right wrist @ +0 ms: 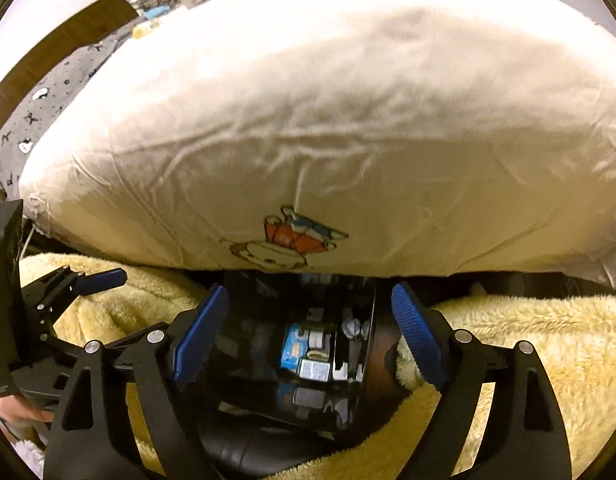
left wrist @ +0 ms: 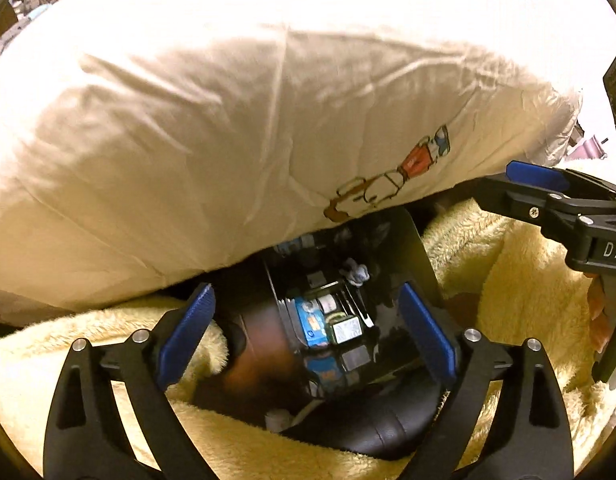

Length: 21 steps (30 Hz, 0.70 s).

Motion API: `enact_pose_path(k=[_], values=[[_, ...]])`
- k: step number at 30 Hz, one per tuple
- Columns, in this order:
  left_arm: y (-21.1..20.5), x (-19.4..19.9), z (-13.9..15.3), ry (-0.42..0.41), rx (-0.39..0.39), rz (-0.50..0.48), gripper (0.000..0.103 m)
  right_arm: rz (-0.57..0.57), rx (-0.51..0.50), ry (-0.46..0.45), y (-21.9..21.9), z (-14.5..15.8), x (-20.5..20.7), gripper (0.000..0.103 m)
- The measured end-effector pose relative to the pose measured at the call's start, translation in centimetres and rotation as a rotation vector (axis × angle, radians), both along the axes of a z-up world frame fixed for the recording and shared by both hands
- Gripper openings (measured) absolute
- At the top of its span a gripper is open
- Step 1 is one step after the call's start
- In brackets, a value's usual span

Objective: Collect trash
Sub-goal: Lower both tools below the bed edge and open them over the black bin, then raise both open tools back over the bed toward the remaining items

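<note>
Black bin [left wrist: 411, 248], glossy, open at the top, set down in a gap between bedding. Inside at the bottom: a blue packet [left wrist: 309, 322], a small silver-grey wrapper [left wrist: 345, 330] just beside it, a white roll-like piece [left wrist: 327, 304] behind those, and a crumpled white-and-blue scrap [left wrist: 355, 272] higher against the far wall. The glossy inner wall reflects the packet and wrapper. The same contents show in the right wrist view: blue packet [right wrist: 294, 352], grey wrapper [right wrist: 315, 370], crumpled scrap [right wrist: 353, 326], bin wall [right wrist: 244, 320].

Left tongs [left wrist: 308, 332] hang over the bin mouth, blue pads spread wide, nothing between them but the view down into the bin. Right tongs [right wrist: 309, 334] likewise spread wide over the same opening, gripping nothing. Each pair shows in the other's view: right tongs [left wrist: 547, 184] at the right edge, left tongs [right wrist: 88, 280] at the left edge, so the two sit side by side, near but apart. Part of a hand [left wrist: 599, 316] shows on the right handle; fingers [right wrist: 24, 412] show low on the left one.

A large cream pillow [left wrist: 228, 140] with a small cartoon print [left wrist: 419, 160] overhangs the far rim of the bin, covering part of the opening. A fluffy yellow blanket [left wrist: 527, 280] lies bunched on both sides of the bin and along its near rim. A dark padded surface [left wrist: 371, 436] shows below the bin, at the near side. A brown surface [left wrist: 264, 344] shows left of the bin; what it is I cannot tell.

Beyond the pillow, top left in the right wrist view, a grey patterned cloth [right wrist: 40, 108] and some small clutter, too blurred to identify.
</note>
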<state>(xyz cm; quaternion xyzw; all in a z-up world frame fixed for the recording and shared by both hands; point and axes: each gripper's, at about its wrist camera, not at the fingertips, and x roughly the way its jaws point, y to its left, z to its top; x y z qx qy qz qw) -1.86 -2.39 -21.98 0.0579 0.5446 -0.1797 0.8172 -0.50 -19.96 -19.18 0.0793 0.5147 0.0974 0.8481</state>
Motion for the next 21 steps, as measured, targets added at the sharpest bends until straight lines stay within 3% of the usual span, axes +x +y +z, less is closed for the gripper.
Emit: enact_pose_path(k=[13, 21], values=[[1.9, 0.0, 7.7, -0.197, -0.021, 0.057, 0.088, -0.059, -0.006, -0.199, -1.1, 5.8, -1.1, 0.089], [3.1, 0.9, 10.4, -0.284, -0.024, 0.094, 0.088, -0.069, -0.015, -0.285, -1.7, 8.7, -0.6, 0.089]])
